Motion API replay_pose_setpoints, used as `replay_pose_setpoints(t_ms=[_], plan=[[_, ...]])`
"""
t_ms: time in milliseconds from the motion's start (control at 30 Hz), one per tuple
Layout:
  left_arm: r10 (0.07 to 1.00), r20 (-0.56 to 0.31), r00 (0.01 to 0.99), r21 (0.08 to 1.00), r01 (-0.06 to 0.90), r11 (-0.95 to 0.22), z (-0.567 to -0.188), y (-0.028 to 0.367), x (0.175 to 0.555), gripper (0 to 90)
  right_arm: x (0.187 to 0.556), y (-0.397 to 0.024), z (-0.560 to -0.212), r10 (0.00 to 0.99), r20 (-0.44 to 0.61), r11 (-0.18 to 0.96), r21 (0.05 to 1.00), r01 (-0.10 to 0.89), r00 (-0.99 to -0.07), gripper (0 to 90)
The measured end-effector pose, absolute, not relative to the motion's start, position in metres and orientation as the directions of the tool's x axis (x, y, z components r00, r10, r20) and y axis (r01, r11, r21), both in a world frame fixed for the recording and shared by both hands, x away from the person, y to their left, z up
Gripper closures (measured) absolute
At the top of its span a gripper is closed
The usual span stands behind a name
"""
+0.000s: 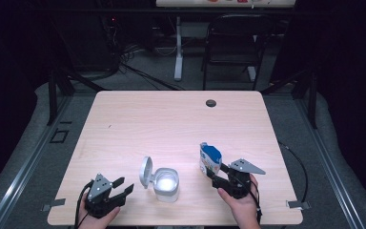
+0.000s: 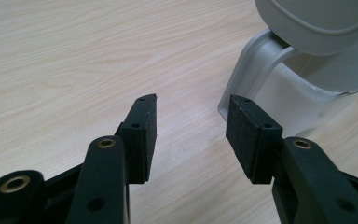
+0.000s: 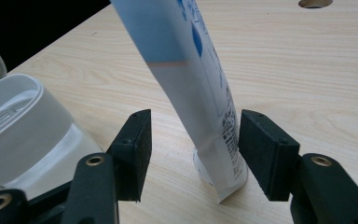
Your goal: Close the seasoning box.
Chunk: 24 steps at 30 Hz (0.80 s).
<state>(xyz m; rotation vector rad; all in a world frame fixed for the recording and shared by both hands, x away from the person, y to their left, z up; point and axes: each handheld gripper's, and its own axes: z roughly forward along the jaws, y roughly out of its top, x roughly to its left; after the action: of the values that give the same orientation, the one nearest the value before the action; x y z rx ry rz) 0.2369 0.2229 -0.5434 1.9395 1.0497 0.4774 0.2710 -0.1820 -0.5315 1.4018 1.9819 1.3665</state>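
Black jaws of the right gripper (image 3: pixel 193 154) are standing released around the upright pouch (image 3: pixel 200 107), touching only one pad, so closing unevenly is risking toppling it toward the container (image 3: pixel 23 135).

- High view: fixed above the near edge, looking forward and down across the whole table (image 1: pixel 138 119).
- Left gripper view: low, close behind the white container (image 2: pixel 279 98).
- Right gripper view: low, close to the tube (image 3: pixel 200 93), sharing the container (image 3: pixel 23 126).
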Motion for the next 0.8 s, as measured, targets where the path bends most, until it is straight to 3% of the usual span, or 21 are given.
replay_pose_setpoints(t_ms=[800], plan=[[0.813,-0.081,0.576,0.842,0.477,-0.254,-0.533,0.223,0.237,55.2,0.251,-0.199,-0.529,0.865,0.222,0.045,0.859,0.51,-0.45,44.3]])
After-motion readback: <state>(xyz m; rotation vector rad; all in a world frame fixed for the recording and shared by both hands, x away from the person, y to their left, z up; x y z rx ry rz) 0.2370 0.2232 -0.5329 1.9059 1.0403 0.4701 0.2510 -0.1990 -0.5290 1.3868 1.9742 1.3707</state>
